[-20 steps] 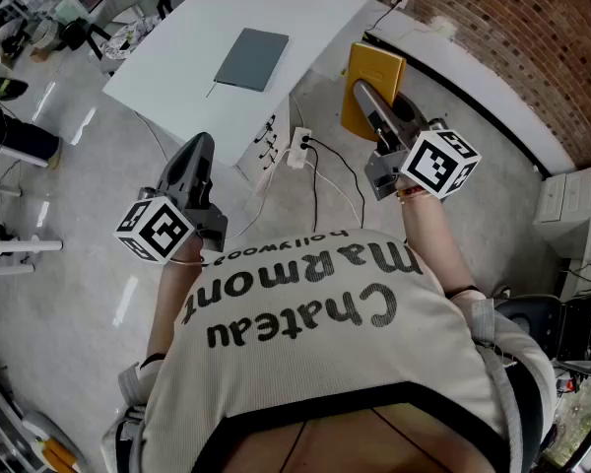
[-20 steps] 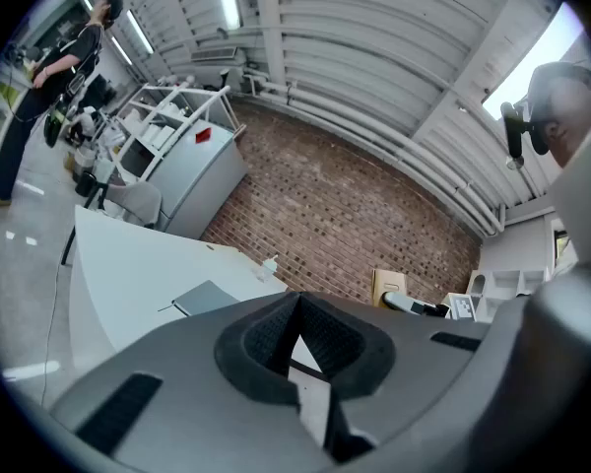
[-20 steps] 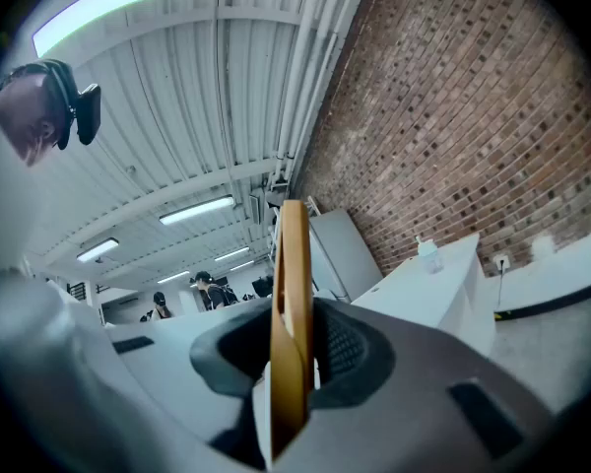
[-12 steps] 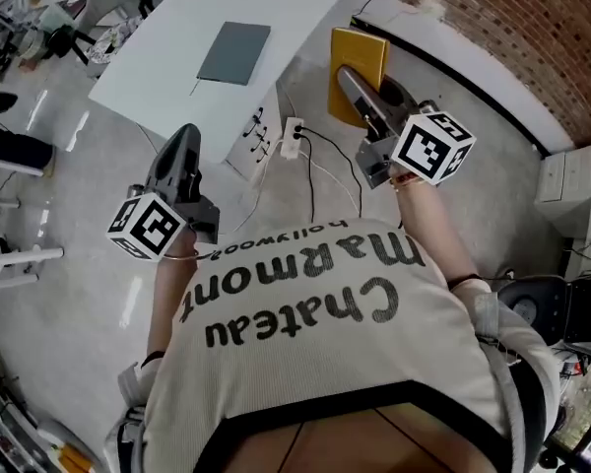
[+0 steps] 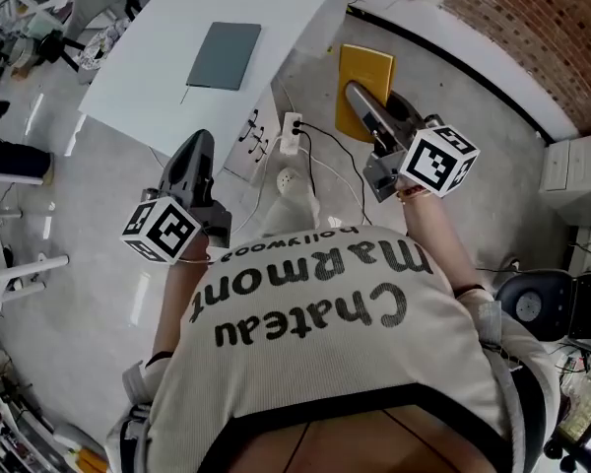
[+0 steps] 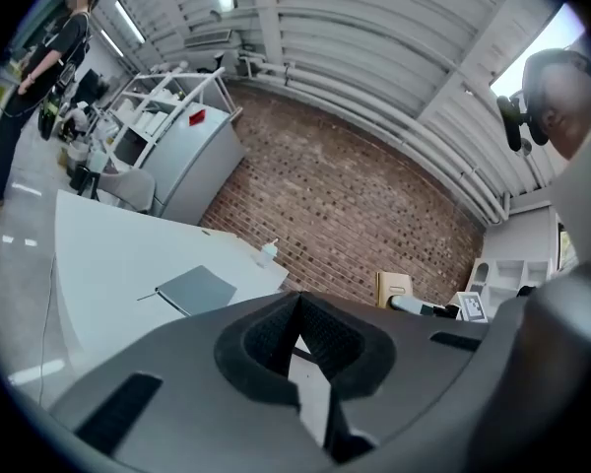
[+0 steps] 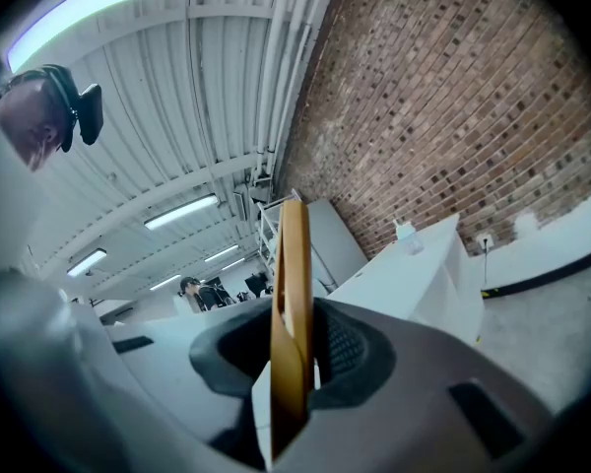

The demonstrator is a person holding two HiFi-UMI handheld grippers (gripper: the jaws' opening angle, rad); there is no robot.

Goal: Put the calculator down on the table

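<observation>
**Calculator held in the air by the right tongs, off the table**

The yellow calculator [image 5: 366, 75] is clamped in the right gripper [image 5: 359, 97], which grasps it by its near end. It hangs over the grey floor [image 5: 443, 97], beside the near corner of the white table [image 5: 276, 8] and apart from it. In the right gripper view the calculator [image 7: 294, 264] shows edge-on, a thin upright slab. The dark pads [image 7: 337, 348] press on either side of it, and it sticks out well past the jaw tips.

The left gripper [image 5: 199, 148] is clenched on nothing. In its own view the two pads [image 6: 266, 338] meet at their tips, with only the table's white showing through the gap below them. It hangs over the floor near the table's front edge, well apart from the right one.

On the table lie a dark grey notebook [image 5: 223, 55] and, further back, a small bottle [image 6: 267, 252]. A power strip [image 5: 294, 132] with trailing cables sits on the floor under the table's edge. A brick wall [image 5: 512, 18] runs behind, and a person [image 6: 30, 67] stands at the far left of the room.
</observation>
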